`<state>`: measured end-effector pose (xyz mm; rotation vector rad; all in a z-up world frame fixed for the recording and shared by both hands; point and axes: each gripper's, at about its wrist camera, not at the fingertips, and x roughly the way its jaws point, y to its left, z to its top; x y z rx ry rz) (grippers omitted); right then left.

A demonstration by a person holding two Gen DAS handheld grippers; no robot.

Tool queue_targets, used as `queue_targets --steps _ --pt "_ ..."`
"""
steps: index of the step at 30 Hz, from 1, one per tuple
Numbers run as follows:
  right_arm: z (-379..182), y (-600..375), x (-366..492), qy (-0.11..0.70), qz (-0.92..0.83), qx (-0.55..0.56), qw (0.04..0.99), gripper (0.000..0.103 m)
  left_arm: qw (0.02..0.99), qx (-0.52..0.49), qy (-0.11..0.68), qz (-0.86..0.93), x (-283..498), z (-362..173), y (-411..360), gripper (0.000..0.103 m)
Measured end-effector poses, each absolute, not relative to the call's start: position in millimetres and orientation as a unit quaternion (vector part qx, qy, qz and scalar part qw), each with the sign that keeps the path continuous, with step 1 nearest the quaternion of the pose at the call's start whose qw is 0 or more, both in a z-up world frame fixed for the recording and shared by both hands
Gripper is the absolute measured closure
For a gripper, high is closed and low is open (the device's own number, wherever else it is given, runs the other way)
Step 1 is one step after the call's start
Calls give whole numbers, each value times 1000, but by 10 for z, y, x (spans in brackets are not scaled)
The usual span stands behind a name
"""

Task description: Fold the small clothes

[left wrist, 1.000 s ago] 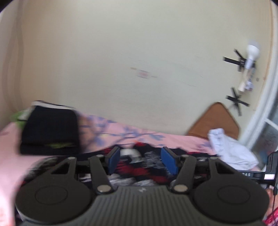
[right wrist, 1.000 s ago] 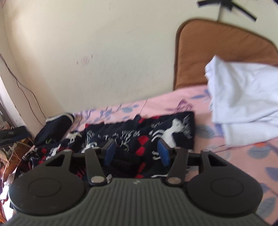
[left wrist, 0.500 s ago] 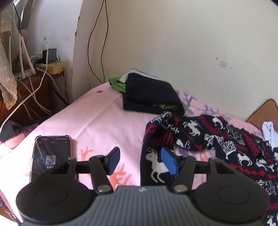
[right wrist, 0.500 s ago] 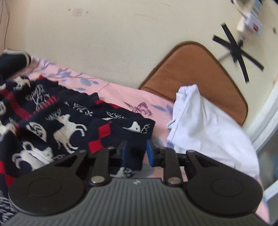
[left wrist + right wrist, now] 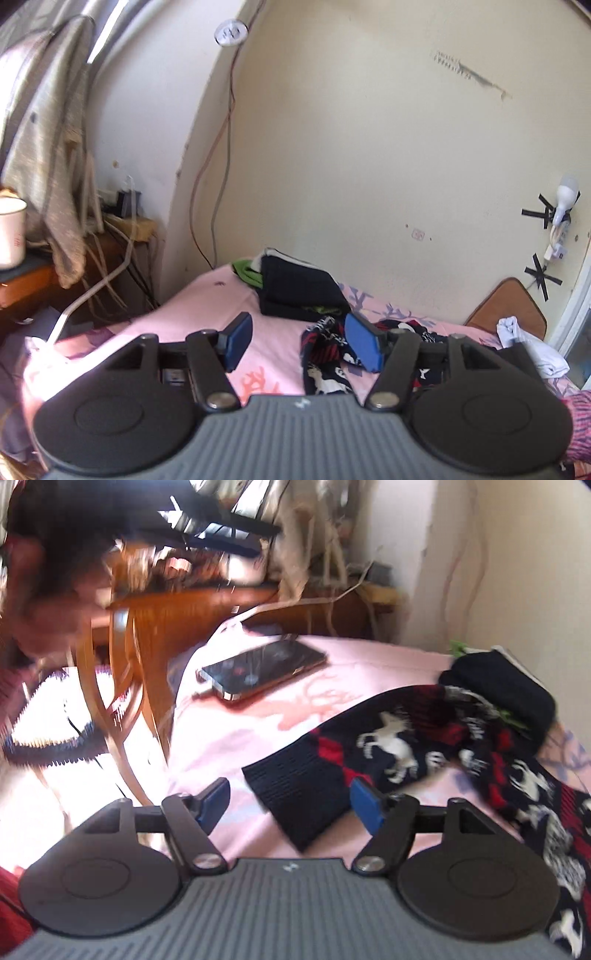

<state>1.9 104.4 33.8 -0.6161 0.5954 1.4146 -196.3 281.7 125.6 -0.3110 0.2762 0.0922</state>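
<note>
A dark knitted sweater with red diamonds and white reindeer lies spread on the pink bed sheet. Its ribbed cuff end lies just ahead of my right gripper, which is open and empty above the sheet. In the left wrist view the sweater lies bunched behind my left gripper, which is open, empty and raised above the bed. A folded stack of dark clothes sits near the wall; it also shows in the right wrist view.
A phone on a cable lies on the sheet near the bed's edge. A wooden chair and a cluttered wooden side table stand beside the bed. A white garment and a brown cushion lie at the far right.
My right gripper has let go of the sweater, opened and swung left toward the cuff and phone. My left gripper has lifted and tilted up; it stays open.
</note>
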Motion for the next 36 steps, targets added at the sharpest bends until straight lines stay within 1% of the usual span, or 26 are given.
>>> queue_targets --steps 1,2,3,4,6,8,10,12,14,16,18,21,26,27,29,30,31,32,34,36 --pt "285 1102 71 272 632 -269 674 33 978 -155 131 52 -2048 1274 2852 45" --pt "291 1147 131 286 635 -251 672 46 978 -157 125 59 -2119 1291 2890 45" --pt "359 1205 177 291 626 -250 679 91 978 -158 120 64 -2162 1296 2914 45" --pt "471 1235 240 298 620 -241 685 94 978 -159 116 69 -2183 1297 2931 45" --pt "832 1154 481 291 619 -181 707 94 978 -163 113 68 -2150 1290 2947 45" --pt "1337 954 730 257 596 -139 748 94 977 -173 116 57 -2026 1263 2955 45" --pt "1881 607 1063 224 559 -94 793 94 975 -179 121 41 -1867 1231 2915 45" --pt "2300 169 1369 197 509 -66 835 94 975 -182 123 19 -1686 1216 2831 45" --pt "2566 -312 1620 189 458 -41 868 94 975 -183 125 -7 -1467 1222 2730 45" --pt "2687 -851 1828 195 408 -5 892 93 975 -183 125 -34 -1221 1244 2610 45" --pt "2650 -1338 1976 208 366 30 907 93 973 -184 131 -58 -922 1246 2471 45" --pt "2369 -2030 2040 229 305 76 921 93 965 -185 158 -96 -330 1174 2213 45" --pt "1777 -2780 2079 279 240 133 920 93 948 -141 257 -122 840 859 1577 44" --pt "1689 -2847 2060 284 237 141 918 93 942 -131 280 -132 1060 766 1441 42" --pt "1539 -2900 2066 294 237 155 913 93 924 -114 335 -143 1491 510 1174 28" --pt "1491 -2935 2068 297 238 159 911 93 915 -112 361 -142 1656 376 1072 29" --pt "1457 -2962 2077 299 240 163 909 93 907 -111 381 -144 1786 257 993 49" --pt "1435 -2966 2083 300 241 164 908 93 902 -104 395 -142 1870 155 949 87" --pt "1447 -3007 2055 294 242 170 909 93 910 -112 379 -129 1844 183 972 88" --pt "1460 -3090 2045 281 244 187 909 93 927 -126 334 -116 1653 358 1110 88"
